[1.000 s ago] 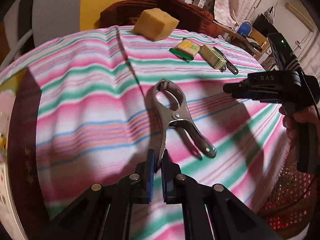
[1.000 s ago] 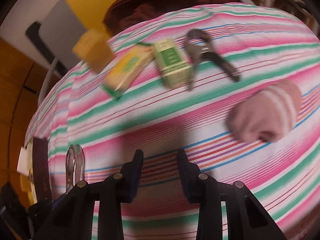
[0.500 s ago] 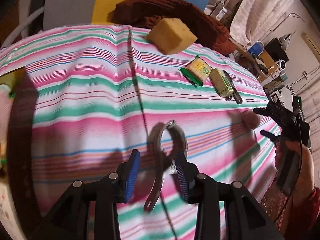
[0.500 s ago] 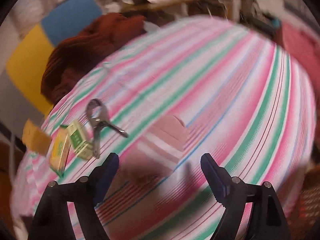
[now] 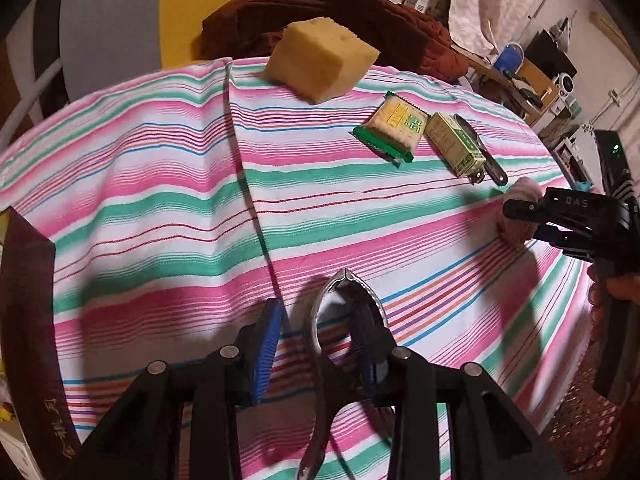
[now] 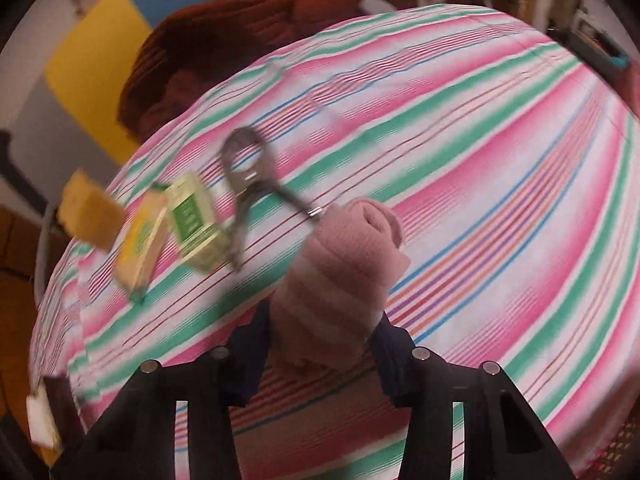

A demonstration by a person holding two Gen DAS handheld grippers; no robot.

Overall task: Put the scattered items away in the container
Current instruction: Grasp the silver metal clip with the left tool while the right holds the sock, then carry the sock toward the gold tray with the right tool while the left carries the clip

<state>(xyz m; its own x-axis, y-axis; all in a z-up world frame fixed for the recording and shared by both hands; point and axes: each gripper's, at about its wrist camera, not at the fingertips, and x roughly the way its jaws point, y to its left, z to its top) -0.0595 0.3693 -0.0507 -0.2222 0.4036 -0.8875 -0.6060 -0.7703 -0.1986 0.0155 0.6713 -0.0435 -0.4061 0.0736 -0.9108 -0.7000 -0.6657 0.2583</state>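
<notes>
Left wrist view: the left claw (image 5: 316, 344), closing, straddles one handle of a metal clamp (image 5: 344, 320) near the striped tabletop's (image 5: 160, 200) near edge; right wrist view: the right claw (image 6: 324, 344), closing, pinches a rolled pink cloth (image 6: 340, 280) toward the tabletop's middle.

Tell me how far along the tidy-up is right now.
Early: no container is in view, and nothing looks put away. In hand: the left gripper is closing around a metal clamp; the right gripper is closing on the rolled pink cloth. Left on the striped tablecloth: the yellow sponge, cracker packet, green box and second clamp.
</notes>
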